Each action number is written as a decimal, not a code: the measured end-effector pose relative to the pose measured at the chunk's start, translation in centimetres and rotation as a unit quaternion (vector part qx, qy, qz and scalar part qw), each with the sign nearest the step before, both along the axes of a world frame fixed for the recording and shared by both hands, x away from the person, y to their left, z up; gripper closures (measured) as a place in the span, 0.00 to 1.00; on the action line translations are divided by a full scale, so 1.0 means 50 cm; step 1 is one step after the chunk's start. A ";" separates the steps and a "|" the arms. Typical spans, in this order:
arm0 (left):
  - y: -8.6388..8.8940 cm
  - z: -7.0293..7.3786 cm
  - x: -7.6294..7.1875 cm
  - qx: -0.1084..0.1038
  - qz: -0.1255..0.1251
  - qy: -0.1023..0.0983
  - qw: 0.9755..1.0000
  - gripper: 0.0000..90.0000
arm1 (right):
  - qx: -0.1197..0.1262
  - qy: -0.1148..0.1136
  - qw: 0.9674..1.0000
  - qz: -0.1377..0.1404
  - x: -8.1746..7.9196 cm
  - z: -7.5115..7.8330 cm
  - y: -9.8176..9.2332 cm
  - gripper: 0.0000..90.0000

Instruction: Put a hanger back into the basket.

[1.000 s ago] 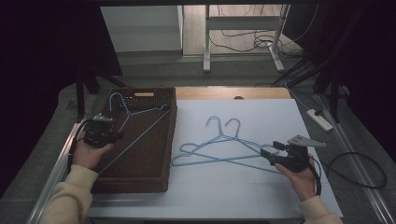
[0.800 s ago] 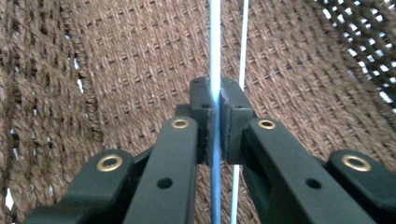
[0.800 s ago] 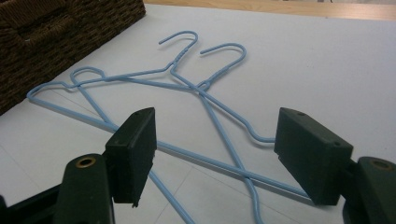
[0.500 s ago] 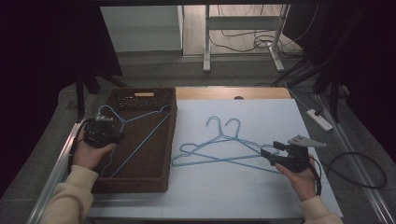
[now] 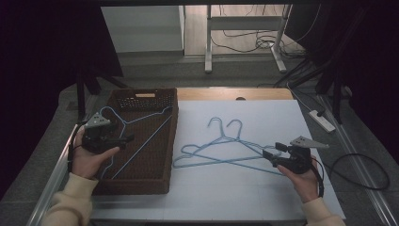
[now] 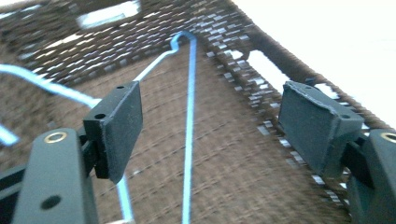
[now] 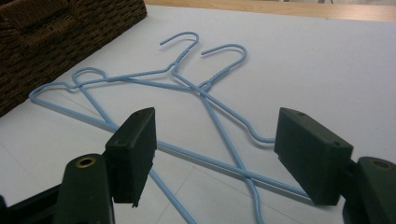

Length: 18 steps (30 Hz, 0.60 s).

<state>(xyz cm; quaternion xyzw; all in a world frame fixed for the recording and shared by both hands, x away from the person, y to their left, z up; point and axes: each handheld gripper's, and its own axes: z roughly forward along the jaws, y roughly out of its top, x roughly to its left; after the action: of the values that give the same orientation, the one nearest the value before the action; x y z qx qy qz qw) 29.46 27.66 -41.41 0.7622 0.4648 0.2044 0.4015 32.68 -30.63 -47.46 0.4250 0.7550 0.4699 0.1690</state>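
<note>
- The left gripper (image 5: 123, 139) hung over the woven basket (image 5: 141, 183) with its jaws spread wide; they had just been opening, and no pad pressed on anything.
- In the left gripper view, a blue wire hanger (image 6: 188, 140) lay on the basket floor below and between the 2 pads (image 6: 116, 126), released and apart from both.
- In the high view that hanger (image 5: 141, 141) rested inside the basket, its hook near the far left corner.
- The right gripper (image 5: 273, 153) sat low over the white table (image 5: 263, 197), jaws apart and gripping nothing.
- 2 more blue hangers (image 5: 221, 150) lay crossed on the table just beside the basket, hooks pointing away from the person.
- In the right gripper view their long wires (image 7: 219, 163) ran beneath the gap between the open jaws, and the pads did not touch them.
</note>
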 end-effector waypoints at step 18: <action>-0.115 -0.002 -0.053 -0.069 -0.097 -0.011 0.993 0.22 | -0.005 -0.001 1.000 0.000 -0.001 0.002 -0.003 0.33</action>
<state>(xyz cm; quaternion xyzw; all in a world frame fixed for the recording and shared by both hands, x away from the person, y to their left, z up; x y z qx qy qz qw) 26.80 21.89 -41.51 0.7718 0.3975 0.1399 0.4761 32.64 -30.78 -47.36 0.4235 0.7572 0.4669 0.1712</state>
